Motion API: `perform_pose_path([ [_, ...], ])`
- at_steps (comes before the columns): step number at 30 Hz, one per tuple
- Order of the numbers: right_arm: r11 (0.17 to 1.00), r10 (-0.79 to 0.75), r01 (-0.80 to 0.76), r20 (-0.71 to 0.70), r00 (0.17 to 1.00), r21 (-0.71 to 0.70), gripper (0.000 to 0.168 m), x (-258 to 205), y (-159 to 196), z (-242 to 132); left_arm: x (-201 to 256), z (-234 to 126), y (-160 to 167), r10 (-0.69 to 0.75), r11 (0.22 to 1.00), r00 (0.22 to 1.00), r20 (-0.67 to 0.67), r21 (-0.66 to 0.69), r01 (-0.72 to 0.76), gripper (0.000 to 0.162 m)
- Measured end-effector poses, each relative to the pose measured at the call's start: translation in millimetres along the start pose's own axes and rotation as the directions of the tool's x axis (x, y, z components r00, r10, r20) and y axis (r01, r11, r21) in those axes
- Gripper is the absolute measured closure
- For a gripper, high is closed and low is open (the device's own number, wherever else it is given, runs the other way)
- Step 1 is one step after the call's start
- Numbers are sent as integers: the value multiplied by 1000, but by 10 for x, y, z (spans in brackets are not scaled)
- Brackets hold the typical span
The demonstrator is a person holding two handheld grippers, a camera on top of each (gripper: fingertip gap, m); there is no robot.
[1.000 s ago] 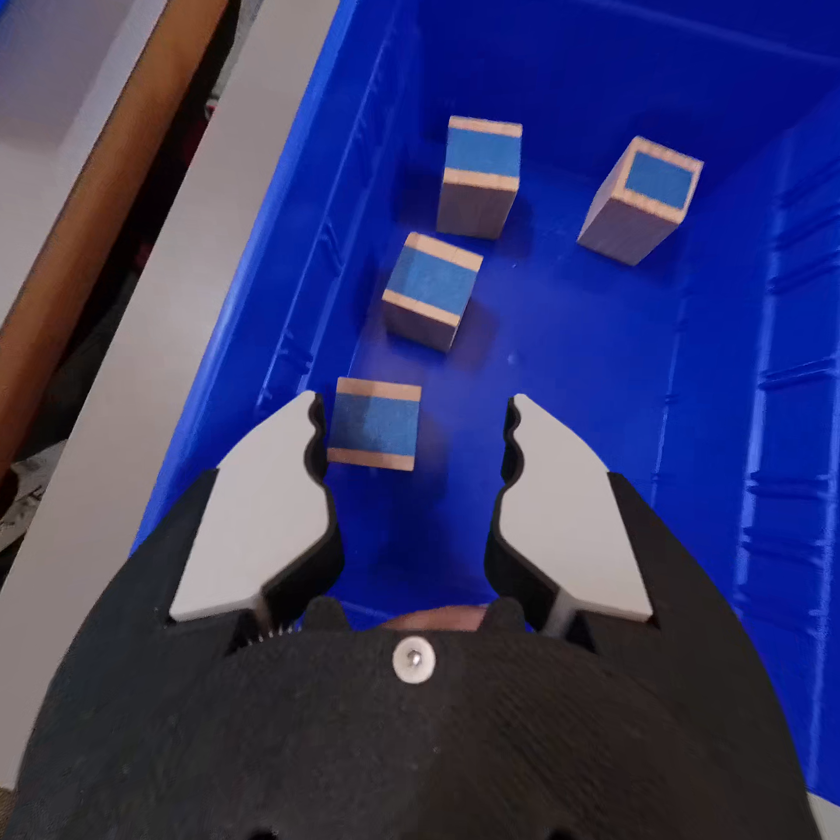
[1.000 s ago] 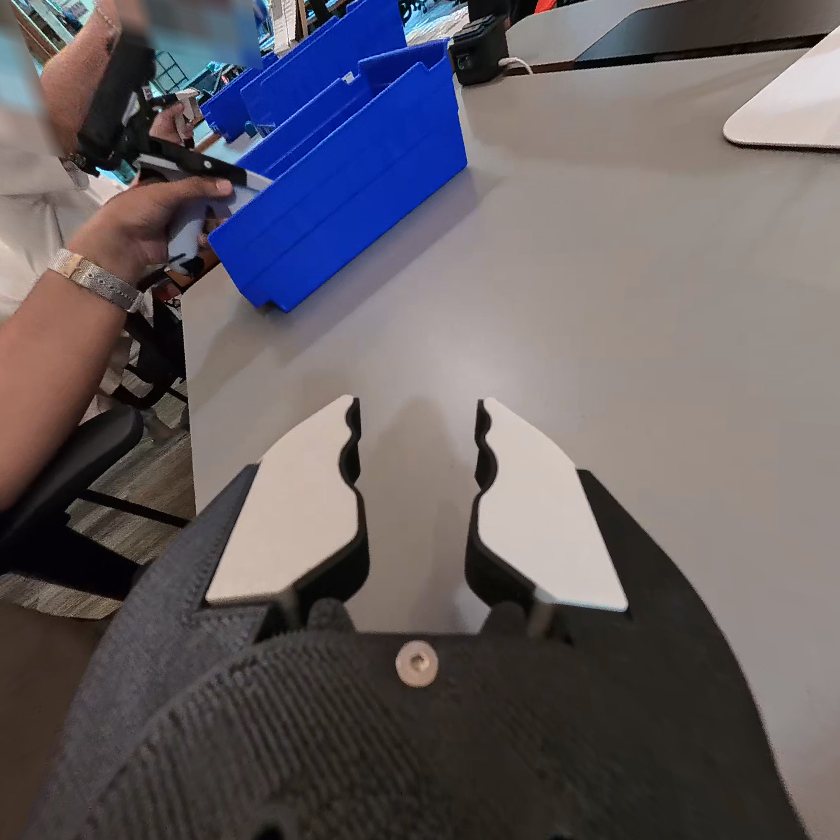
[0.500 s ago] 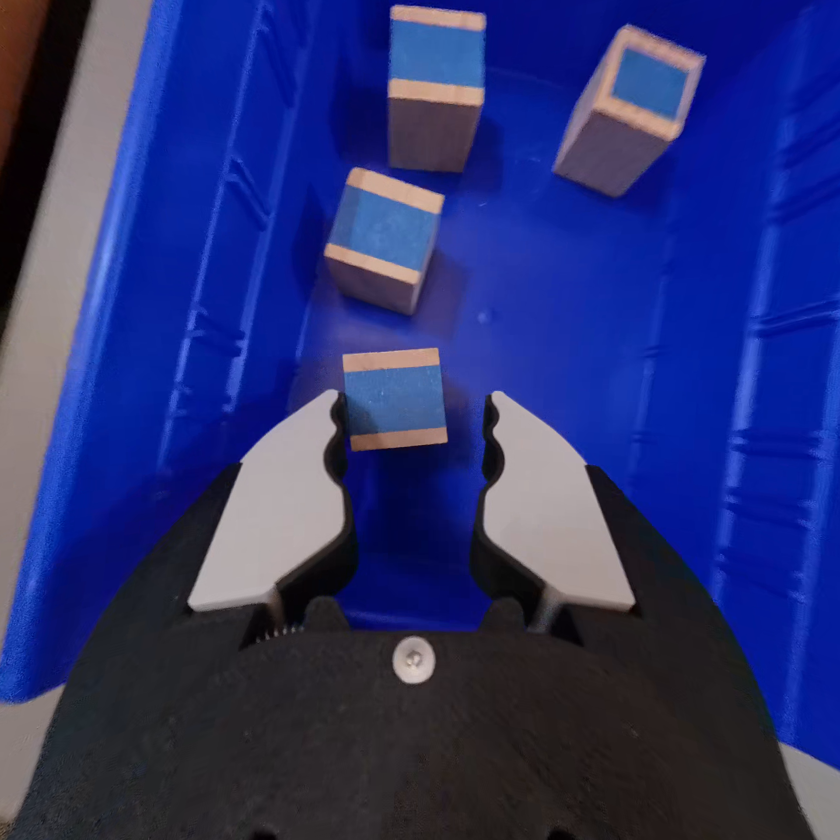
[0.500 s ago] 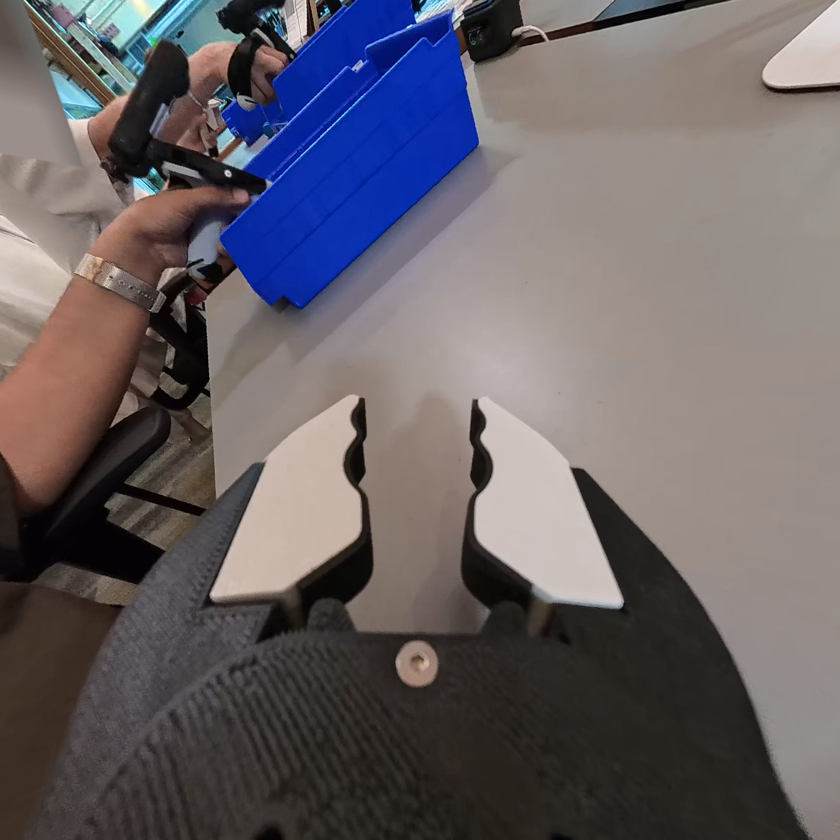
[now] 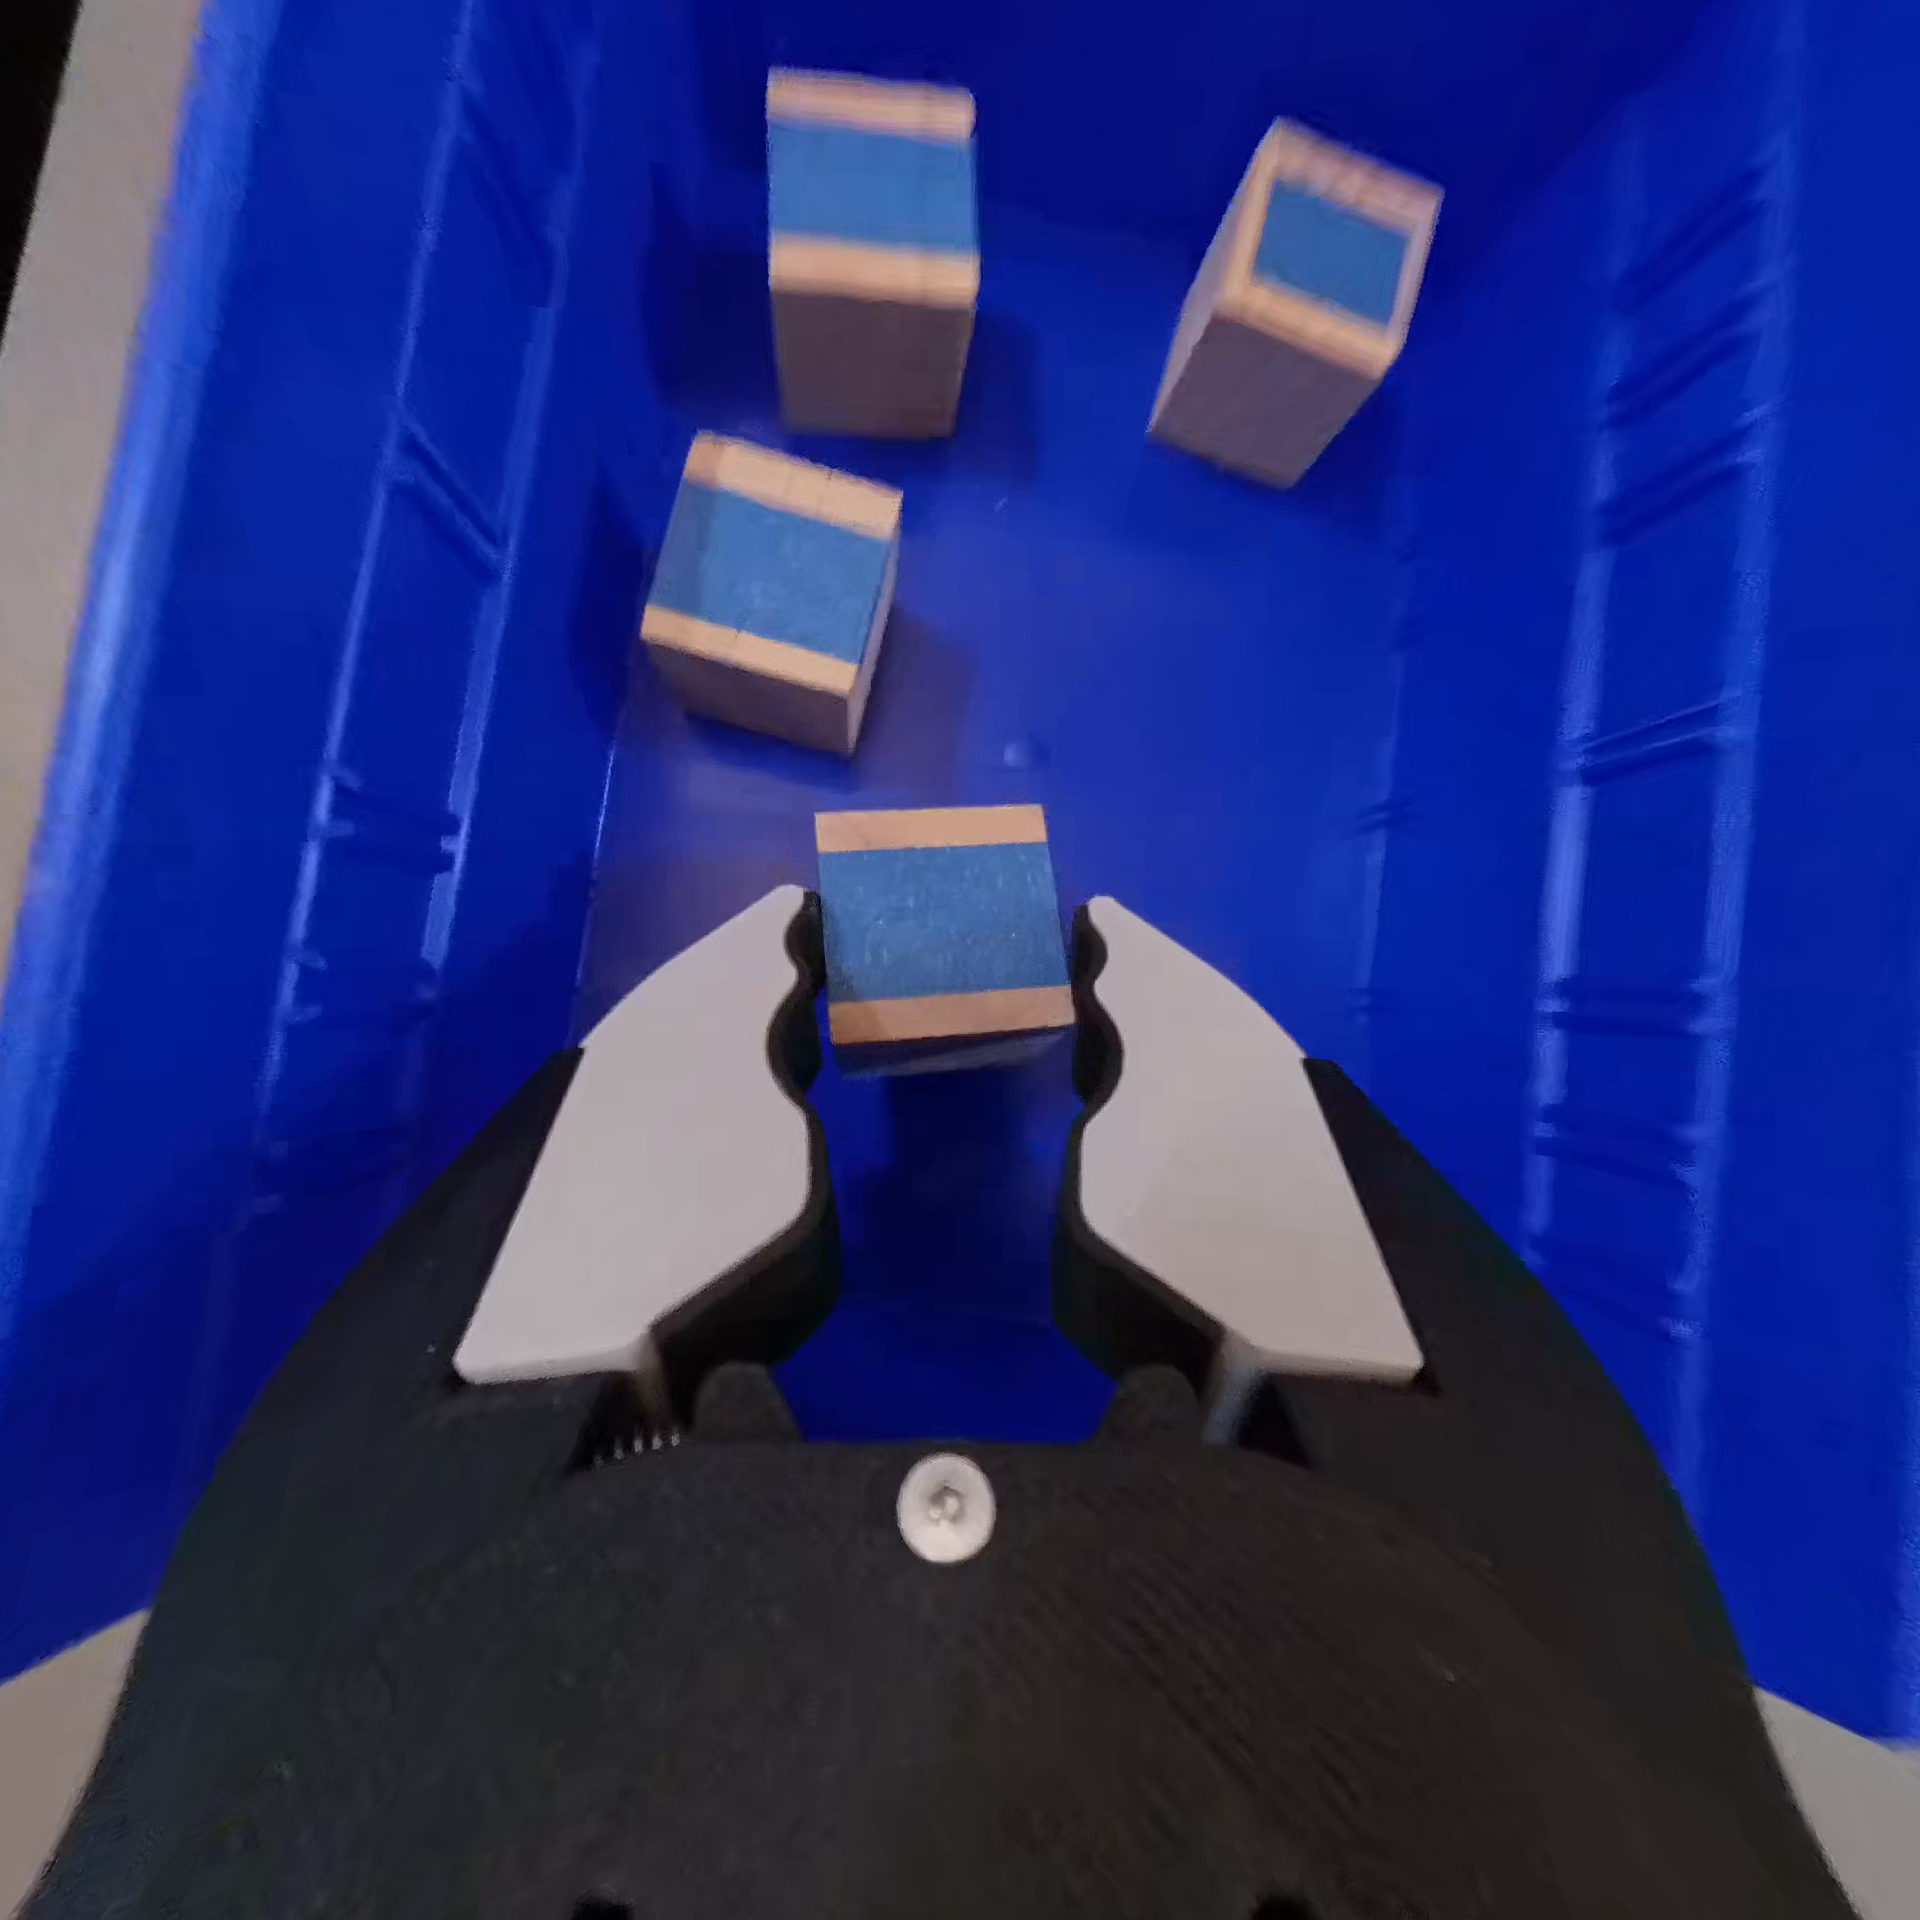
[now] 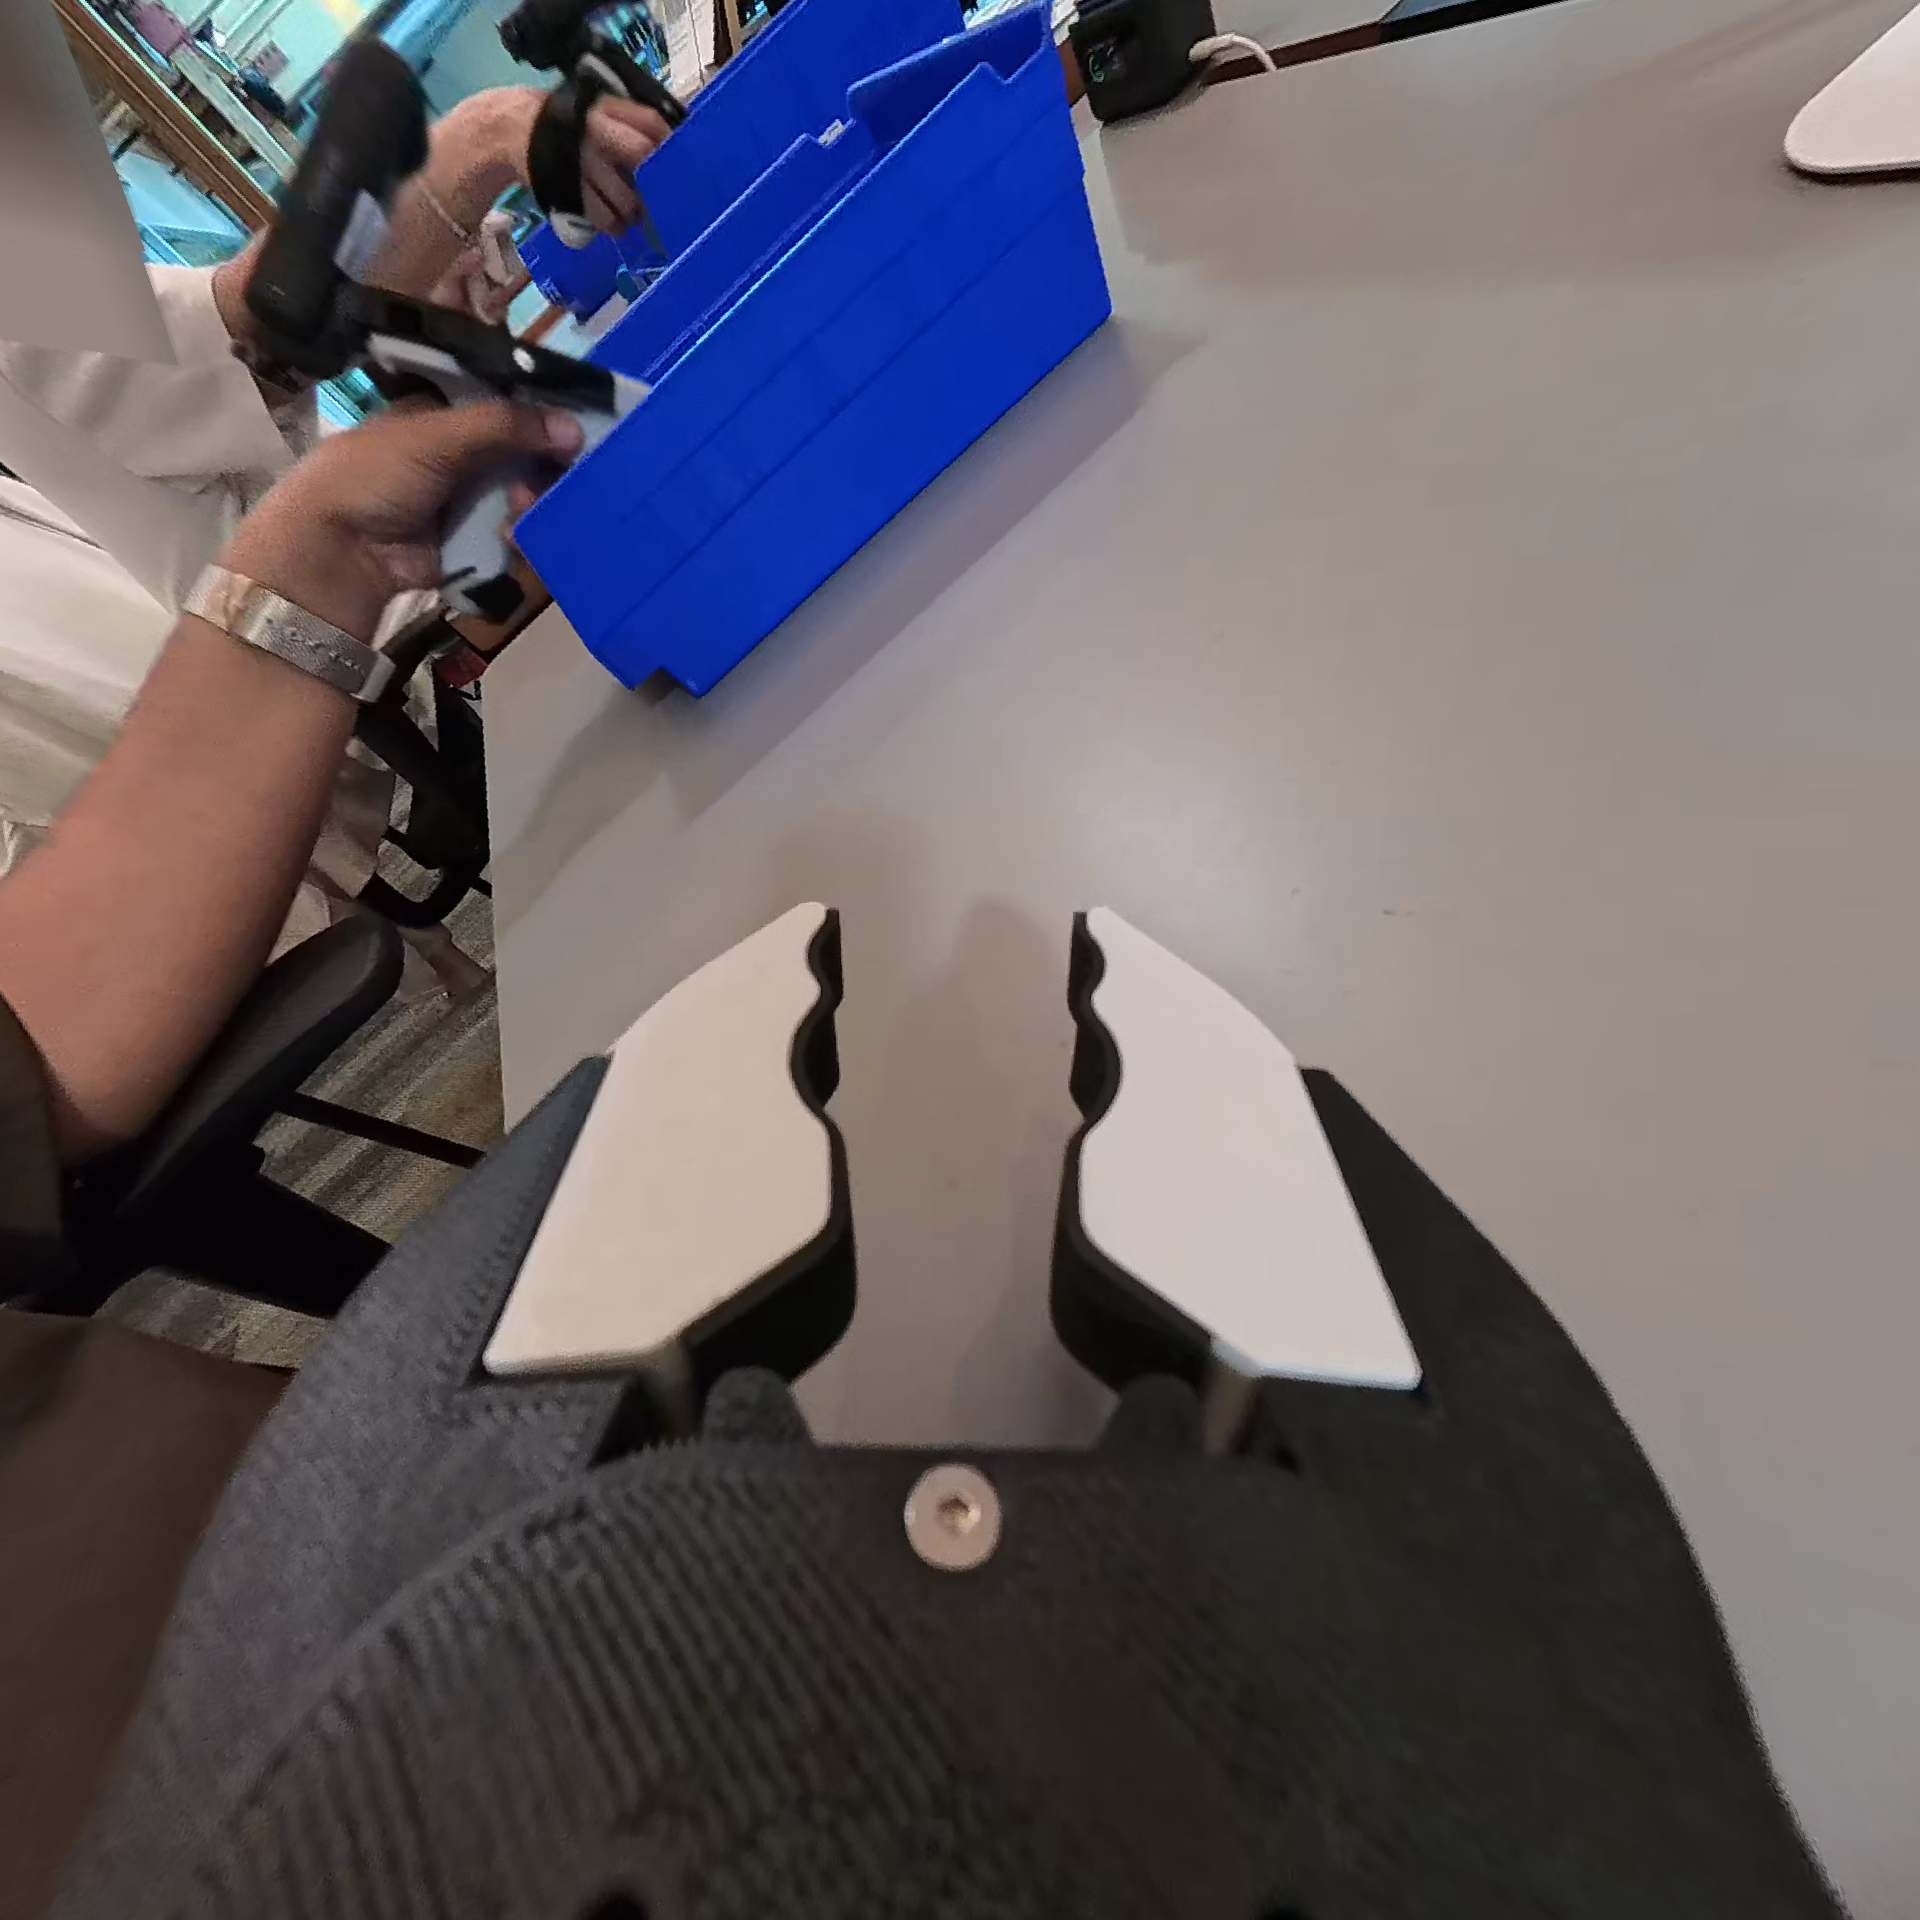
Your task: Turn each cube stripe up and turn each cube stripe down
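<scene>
Several wooden cubes with a blue stripe face up lie in a blue bin (image 5: 312, 727). My left gripper (image 5: 940, 935) is inside the bin, shut on the nearest cube (image 5: 940, 914), one fingertip on each of its sides. Three other cubes sit beyond it: one at mid-left (image 5: 774, 587), one at the far middle (image 5: 871, 249), and a tilted one at the far right (image 5: 1299, 312). My right gripper (image 6: 956, 956) is open and empty over the grey table (image 6: 1455, 623). In the right wrist view the bin (image 6: 831, 416) is at the upper left, with the hand-held left gripper (image 6: 499, 364) at its near end.
A second blue bin (image 6: 790, 125) stands behind the first, where another person's hand holds a gripper (image 6: 582, 135). A black device (image 6: 1138, 52) and a white object (image 6: 1860, 125) sit at the table's far side. A black chair (image 6: 260, 1039) is beside the table edge.
My left gripper moved forward and to the right and closed onto the nearest cube. My right gripper stayed open and shifted only slightly over the table.
</scene>
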State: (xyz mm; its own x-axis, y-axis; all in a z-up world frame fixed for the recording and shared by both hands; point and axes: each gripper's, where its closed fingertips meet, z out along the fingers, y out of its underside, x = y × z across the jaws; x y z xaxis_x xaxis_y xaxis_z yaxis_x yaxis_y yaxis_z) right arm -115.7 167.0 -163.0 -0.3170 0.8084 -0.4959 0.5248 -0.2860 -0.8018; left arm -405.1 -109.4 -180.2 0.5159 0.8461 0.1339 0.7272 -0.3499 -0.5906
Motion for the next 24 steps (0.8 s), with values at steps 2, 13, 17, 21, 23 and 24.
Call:
perform_pose_path([
  [2,1000,-5,5,-3,1000,0,126,4,0,-1,145,-180,-223,-22,994,997,-75,105,29,116],
  [13,997,0,-9,113,994,72,125,-172,-125,-42,1798,-1522,-1004,233,828,727,-646,524,200,117],
  [17,988,-7,-32,249,968,149,117,-422,-246,-106,2746,-1478,-772,364,822,578,-730,544,170,117],
  [21,961,13,-116,377,926,251,100,-613,-437,-256,3580,-1452,-301,394,868,322,-861,464,177,117],
  [23,952,20,-153,441,897,266,99,-684,-496,-348,3773,-1439,-135,379,880,246,-892,430,201,117],
  [24,946,25,-171,462,886,276,98,-698,-526,-390,3831,-1441,-79,366,885,207,-907,408,224,117],
])
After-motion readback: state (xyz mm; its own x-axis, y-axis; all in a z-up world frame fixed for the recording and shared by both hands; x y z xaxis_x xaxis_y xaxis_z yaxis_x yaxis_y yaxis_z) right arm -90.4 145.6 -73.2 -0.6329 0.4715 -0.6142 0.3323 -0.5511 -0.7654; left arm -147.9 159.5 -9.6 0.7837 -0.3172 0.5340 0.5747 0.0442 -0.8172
